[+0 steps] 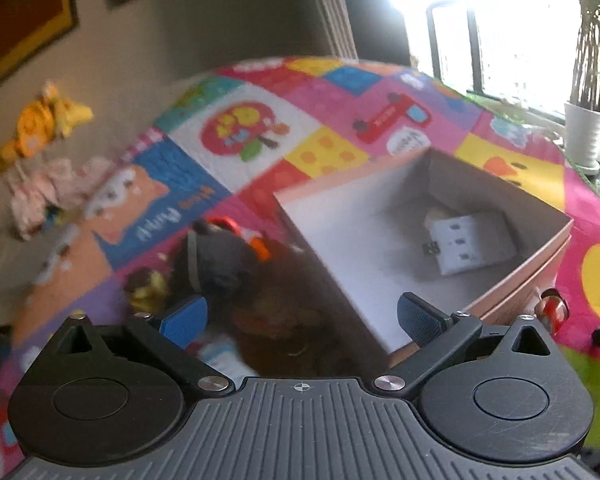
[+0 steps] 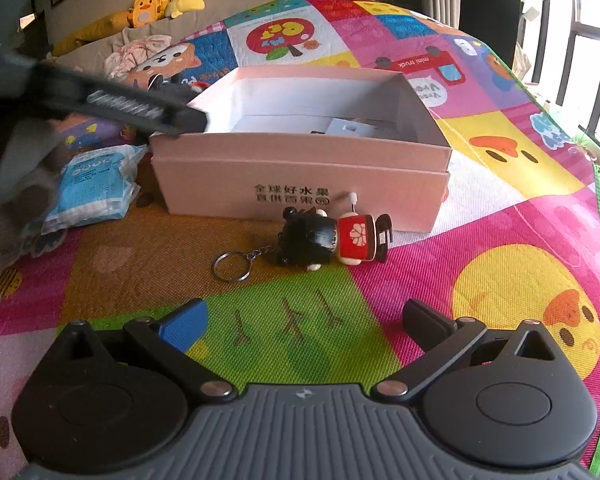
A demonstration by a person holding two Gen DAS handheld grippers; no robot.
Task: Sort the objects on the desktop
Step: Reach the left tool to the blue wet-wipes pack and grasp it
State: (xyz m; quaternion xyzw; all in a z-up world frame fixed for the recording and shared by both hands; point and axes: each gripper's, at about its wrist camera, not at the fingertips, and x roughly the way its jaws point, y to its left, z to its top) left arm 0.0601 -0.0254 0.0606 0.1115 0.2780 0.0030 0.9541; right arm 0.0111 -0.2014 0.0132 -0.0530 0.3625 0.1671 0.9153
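- Left wrist view: left gripper (image 1: 300, 316) has its jaws wide apart, holding nothing. Pink box (image 1: 516, 288) sits ahead, toward the right jaw, with a white plug (image 1: 466, 246) already inside.
- Right wrist view: right gripper (image 2: 304, 320) is spread wide and holds nothing. Doll keychain (image 2: 332, 238) lies straight ahead between the jaws, outside the box; blue packet (image 2: 96, 184) waits past the left jaw. I think most sorting is left.

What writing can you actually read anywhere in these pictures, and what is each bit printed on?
"全球好水果" over a second line whose characters are too blurred to give surely: front wall of the pink box.
"mini truck", upside down: red truck picture on the play mat.
Print on the blue-and-white packet: too small to read.
Other words on the mat's speech bubble and bear panel: too blurred.
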